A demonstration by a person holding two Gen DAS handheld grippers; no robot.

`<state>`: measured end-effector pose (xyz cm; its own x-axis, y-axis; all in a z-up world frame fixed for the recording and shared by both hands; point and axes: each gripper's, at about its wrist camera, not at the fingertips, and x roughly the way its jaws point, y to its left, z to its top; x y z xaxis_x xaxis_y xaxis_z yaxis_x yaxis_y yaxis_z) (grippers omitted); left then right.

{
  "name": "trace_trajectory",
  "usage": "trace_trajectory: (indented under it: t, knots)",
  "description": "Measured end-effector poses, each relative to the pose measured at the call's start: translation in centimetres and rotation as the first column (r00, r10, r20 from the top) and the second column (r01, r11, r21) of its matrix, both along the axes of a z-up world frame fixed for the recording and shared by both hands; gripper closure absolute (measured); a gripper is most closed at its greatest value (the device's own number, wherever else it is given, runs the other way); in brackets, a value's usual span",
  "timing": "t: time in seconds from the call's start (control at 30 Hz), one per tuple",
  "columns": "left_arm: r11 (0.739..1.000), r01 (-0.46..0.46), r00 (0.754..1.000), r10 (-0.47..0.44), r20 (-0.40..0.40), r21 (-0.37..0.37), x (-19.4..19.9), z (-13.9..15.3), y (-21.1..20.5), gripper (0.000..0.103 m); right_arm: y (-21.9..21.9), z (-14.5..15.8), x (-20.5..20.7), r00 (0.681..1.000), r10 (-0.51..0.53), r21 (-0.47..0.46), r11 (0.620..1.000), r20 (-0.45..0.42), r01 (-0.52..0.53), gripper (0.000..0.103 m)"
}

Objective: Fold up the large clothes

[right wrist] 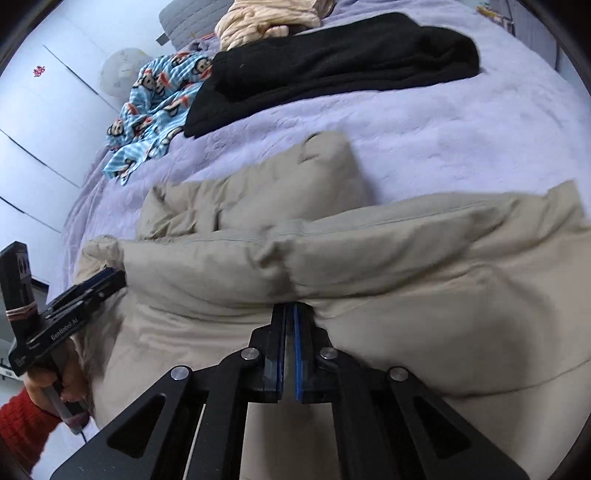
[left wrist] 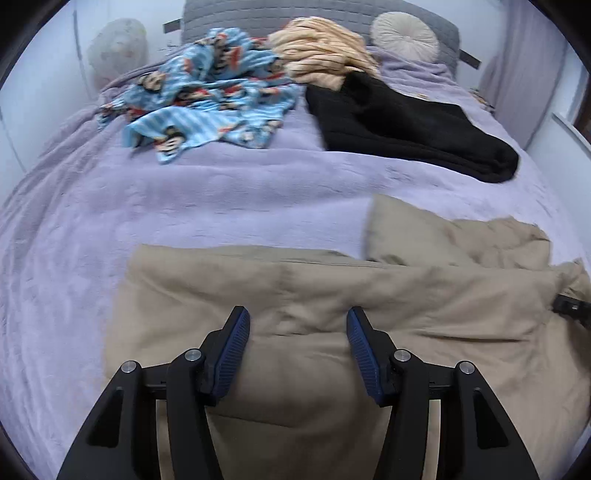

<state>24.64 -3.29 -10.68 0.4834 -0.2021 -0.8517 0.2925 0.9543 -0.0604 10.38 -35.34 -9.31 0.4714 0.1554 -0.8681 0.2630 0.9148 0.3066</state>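
Observation:
A large beige padded jacket (left wrist: 332, 295) lies at the near edge of a bed, also in the right wrist view (right wrist: 369, 266). My left gripper (left wrist: 297, 319) is open, its blue-padded fingers (left wrist: 236, 339) over the jacket's near part, holding nothing. It also shows in the right wrist view (right wrist: 110, 277) at the jacket's left end. My right gripper (right wrist: 290, 308) is shut on a fold of the beige jacket. One sleeve (left wrist: 399, 229) lies folded across the jacket's far side.
The bed has a lilac fleece cover (left wrist: 184, 206). At the far side lie a blue monkey-print garment (left wrist: 207, 99), a black garment (left wrist: 406, 125) and a peach knitted piece (left wrist: 321, 48). A round pillow (left wrist: 404, 35) leans on the grey headboard (left wrist: 258, 14).

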Motion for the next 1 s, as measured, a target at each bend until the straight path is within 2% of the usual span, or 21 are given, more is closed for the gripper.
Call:
trace_trajectory:
  t: [0.1, 0.17, 0.2, 0.27, 0.37, 0.47, 0.6, 0.73, 0.83, 0.93, 1.0]
  knots:
    - [0.991, -0.136, 0.99, 0.136, -0.041, -0.001, 2.5, -1.7, 4.4, 0.046, -5.8, 0.4, -2.2, 0.989, -0.149, -0.041, 0.988, -0.017, 0.148, 0.101]
    - [0.981, -0.191, 0.978, 0.188, -0.091, -0.019, 3.5, -3.7, 6.2, 0.045, -9.6, -0.8, -3.8, 0.968, -0.251, 0.031, 0.967, -0.032, 0.252, 0.103]
    - [0.974, -0.222, 0.968, 0.214, -0.134, -0.044, 4.0, -4.9, 6.8, 0.039, -10.6, -1.4, -4.2, 0.96, -0.278, 0.055, 0.958, -0.037, 0.28, 0.103]
    - [0.96, -0.268, 0.953, 0.253, -0.165, -0.081, 4.6, -6.3, 7.2, 0.037, -11.4, -2.8, -4.5, 0.952, -0.305, 0.084, 0.948, -0.033, 0.307, 0.103]
    - [0.969, -0.245, 0.963, 0.241, -0.118, -0.02, 4.5, -6.7, 5.7, 0.036, -11.4, -4.2, -3.8, 0.954, -0.299, 0.069, 0.951, -0.025, 0.3, 0.103]
    - [0.967, -0.253, 0.961, 0.25, -0.121, -0.01, 4.8, -6.8, 5.6, 0.034, -11.5, -4.8, -2.9, 0.953, -0.303, 0.063, 0.951, -0.029, 0.304, 0.103]
    - [0.965, -0.262, 0.956, 0.263, -0.134, 0.02, 4.5, -5.0, 5.9, 0.034, -11.7, -4.6, -2.3, 0.94, -0.338, 0.074, 0.937, -0.053, 0.341, 0.103]
    - [0.97, -0.242, 0.965, 0.245, -0.099, 0.037, 2.7, -1.3, 7.0, 0.034, -10.5, -2.0, -2.6, 0.921, -0.382, 0.077, 0.919, -0.078, 0.388, 0.098]
    - [0.976, -0.206, 0.972, 0.212, -0.097, 0.064, 0.5, 0.7, 7.4, 0.034, -9.2, 0.4, -4.0, 0.923, -0.381, 0.103, 0.918, -0.046, 0.384, 0.094]
    - [0.979, -0.188, 0.97, 0.197, -0.141, 0.075, -2.2, 1.3, 7.9, 0.034, -7.5, 2.2, -6.6, 0.921, -0.389, 0.135, 0.912, -0.022, 0.388, 0.08]
    - [0.982, -0.175, 0.967, 0.186, -0.173, 0.074, -4.3, 1.3, 8.1, 0.034, -6.3, 2.9, -8.3, 0.918, -0.397, 0.151, 0.906, -0.016, 0.394, 0.066]
